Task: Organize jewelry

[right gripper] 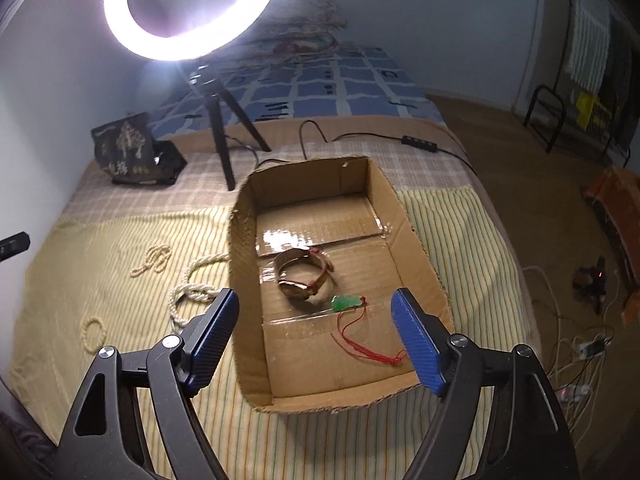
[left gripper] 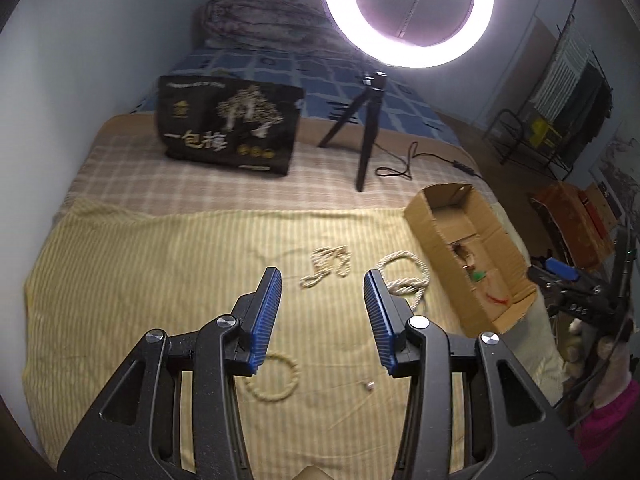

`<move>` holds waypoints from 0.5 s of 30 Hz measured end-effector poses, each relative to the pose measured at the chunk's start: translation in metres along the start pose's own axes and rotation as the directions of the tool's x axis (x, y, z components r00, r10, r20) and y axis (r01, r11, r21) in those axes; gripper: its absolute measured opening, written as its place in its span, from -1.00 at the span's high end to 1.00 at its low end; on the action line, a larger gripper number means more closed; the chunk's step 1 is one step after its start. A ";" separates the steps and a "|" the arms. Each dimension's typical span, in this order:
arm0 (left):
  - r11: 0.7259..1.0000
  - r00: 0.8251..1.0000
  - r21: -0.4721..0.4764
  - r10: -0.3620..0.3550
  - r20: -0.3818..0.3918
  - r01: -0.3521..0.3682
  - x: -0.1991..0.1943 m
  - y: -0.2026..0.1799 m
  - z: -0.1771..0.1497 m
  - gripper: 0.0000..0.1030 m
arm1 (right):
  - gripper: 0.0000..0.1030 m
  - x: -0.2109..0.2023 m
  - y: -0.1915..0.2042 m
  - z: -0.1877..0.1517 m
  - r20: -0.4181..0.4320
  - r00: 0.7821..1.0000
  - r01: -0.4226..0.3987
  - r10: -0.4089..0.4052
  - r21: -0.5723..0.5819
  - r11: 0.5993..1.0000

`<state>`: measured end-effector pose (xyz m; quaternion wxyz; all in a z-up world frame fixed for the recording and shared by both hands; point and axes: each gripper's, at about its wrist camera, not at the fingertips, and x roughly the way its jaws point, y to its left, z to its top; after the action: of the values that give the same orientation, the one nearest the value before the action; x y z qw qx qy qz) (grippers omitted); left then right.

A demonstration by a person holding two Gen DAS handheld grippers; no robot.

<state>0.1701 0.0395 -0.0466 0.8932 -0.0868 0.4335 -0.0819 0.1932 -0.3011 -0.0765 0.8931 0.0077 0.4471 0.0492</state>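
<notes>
Left gripper [left gripper: 323, 285] jaws parted, nothing between them, over the striped yellow cloth [left gripper: 140, 280]. Tangled bead necklace [left gripper: 326, 266] lies just ahead between the tips; rope necklace [left gripper: 404, 276] by the right finger; bead bracelet [left gripper: 274, 378] under the left finger. Right gripper [right gripper: 316, 306] spread wide, empty, above the cardboard box [right gripper: 244, 280]; watch [right gripper: 302, 278] and green pendant [right gripper: 347, 303] lie inside.

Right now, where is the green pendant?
In the right wrist view, the green pendant lies inside the cardboard box, just right of the watch.
</notes>
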 end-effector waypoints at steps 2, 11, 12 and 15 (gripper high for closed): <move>1.000 1.000 -0.003 0.014 0.003 -0.014 -0.002 0.009 -0.007 0.16 | -0.52 -0.005 0.006 -0.003 0.012 1.000 -0.011 0.011 -0.015 1.000; 0.998 0.997 -0.055 0.040 -0.066 -0.044 0.008 0.040 -0.043 0.16 | -0.52 -0.026 0.055 -0.033 0.083 0.995 -0.040 0.053 -0.151 0.988; 0.997 0.996 -0.063 0.037 -0.082 -0.043 0.011 0.043 -0.047 0.16 | -0.52 -0.025 0.063 -0.038 0.074 0.996 -0.035 0.049 -0.176 0.984; 0.996 0.991 -0.071 0.037 -0.125 -0.047 0.023 0.048 -0.059 0.16 | -0.52 -0.019 0.081 -0.049 0.037 0.997 -0.053 0.062 -0.213 0.976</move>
<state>0.1405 0.0761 -0.1108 0.8623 -0.1056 0.4926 -0.0521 0.1359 -0.2237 -0.0860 0.8965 -0.0736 0.4195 0.1224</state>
